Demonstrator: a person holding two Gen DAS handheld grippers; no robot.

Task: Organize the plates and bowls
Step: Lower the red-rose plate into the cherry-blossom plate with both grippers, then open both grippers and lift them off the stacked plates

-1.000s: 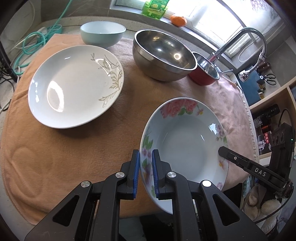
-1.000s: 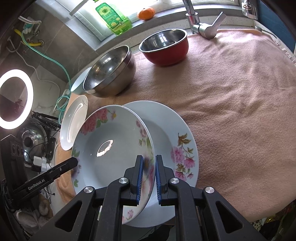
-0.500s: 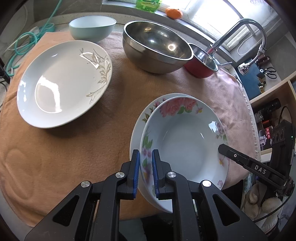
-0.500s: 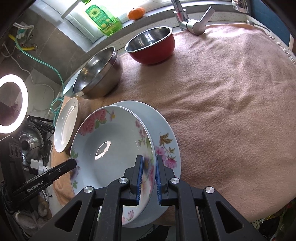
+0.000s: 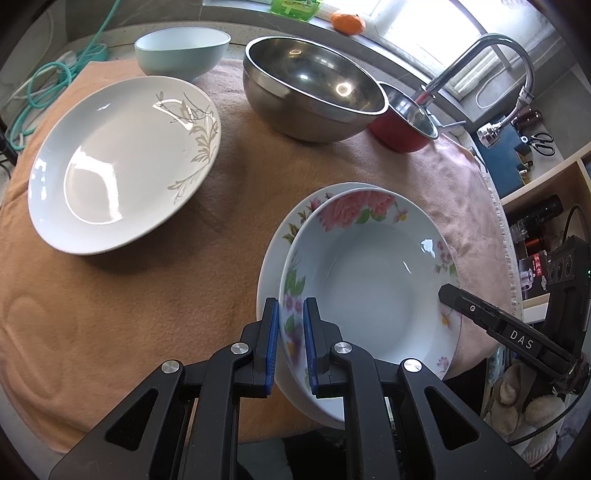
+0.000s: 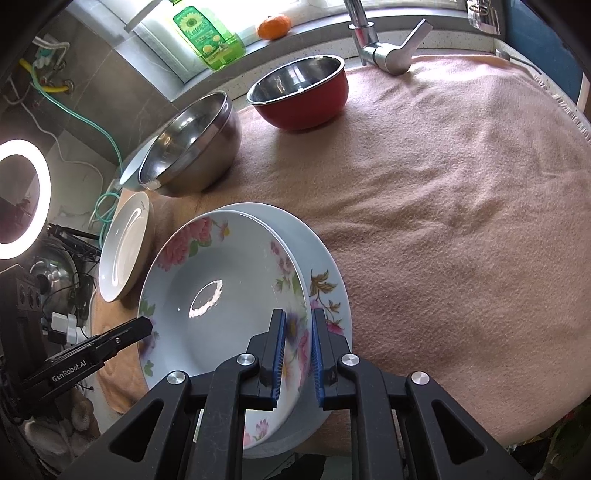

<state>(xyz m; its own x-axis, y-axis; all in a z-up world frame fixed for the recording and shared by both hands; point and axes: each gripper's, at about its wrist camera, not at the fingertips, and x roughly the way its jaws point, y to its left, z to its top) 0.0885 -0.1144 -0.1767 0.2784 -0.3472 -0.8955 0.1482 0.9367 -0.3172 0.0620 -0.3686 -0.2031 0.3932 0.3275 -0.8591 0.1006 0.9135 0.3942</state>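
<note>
A deep floral plate [image 5: 373, 284] [image 6: 221, 295] is held at two opposite rim points. My left gripper [image 5: 290, 341] is shut on its left rim and my right gripper [image 6: 298, 354] is shut on its right rim. It sits in or just over a second, wider floral plate [image 5: 275, 254] [image 6: 325, 273] lying on the pink towel [image 6: 461, 221]. A white plate with a grey leaf pattern [image 5: 122, 162] [image 6: 123, 247] lies to the left. The right gripper's finger [image 5: 498, 325] shows in the left wrist view, the left one [image 6: 96, 347] in the right wrist view.
A large steel bowl [image 5: 314, 77] [image 6: 192, 147], a red bowl with steel inside [image 5: 402, 118] [image 6: 299, 96] and a pale blue bowl [image 5: 181, 51] stand at the back. A faucet [image 5: 480, 55] [image 6: 384, 51], a green bottle [image 6: 207, 33] and an orange [image 6: 273, 26] are behind.
Both grippers have carried the held floral plate over the second floral plate and lowered it; the two plates now line up more closely.
</note>
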